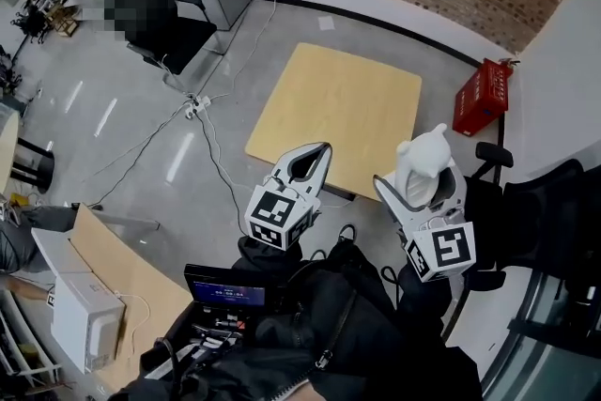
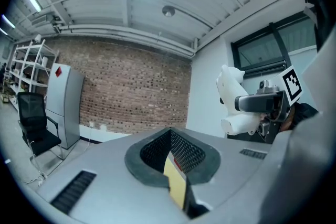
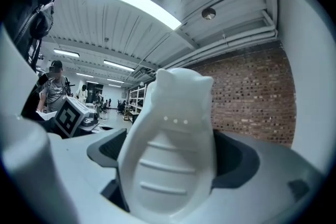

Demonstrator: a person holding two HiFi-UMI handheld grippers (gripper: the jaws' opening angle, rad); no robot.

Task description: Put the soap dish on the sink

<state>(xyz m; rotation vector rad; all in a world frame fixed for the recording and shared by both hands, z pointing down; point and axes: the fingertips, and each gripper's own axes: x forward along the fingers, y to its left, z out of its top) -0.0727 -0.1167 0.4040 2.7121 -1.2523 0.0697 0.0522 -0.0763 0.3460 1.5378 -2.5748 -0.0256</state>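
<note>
The white soap dish (image 1: 422,161), ribbed inside with small holes, stands upright between the jaws of my right gripper (image 1: 427,185), which is shut on it. It fills the middle of the right gripper view, where the soap dish (image 3: 168,157) hides the jaw tips. In the left gripper view the dish (image 2: 231,97) shows at the right, held in the air. My left gripper (image 1: 315,157) is held beside it, shut with nothing in it; its jaws meet in the left gripper view (image 2: 170,136). No sink is in view.
A square wooden table (image 1: 338,103) stands on the grey floor below both grippers. A red crate (image 1: 481,97) sits by the brick wall. Black chairs (image 1: 545,221) stand at the right, another chair (image 1: 169,33) at the upper left. Cables cross the floor. A white box (image 1: 84,315) lies on cardboard.
</note>
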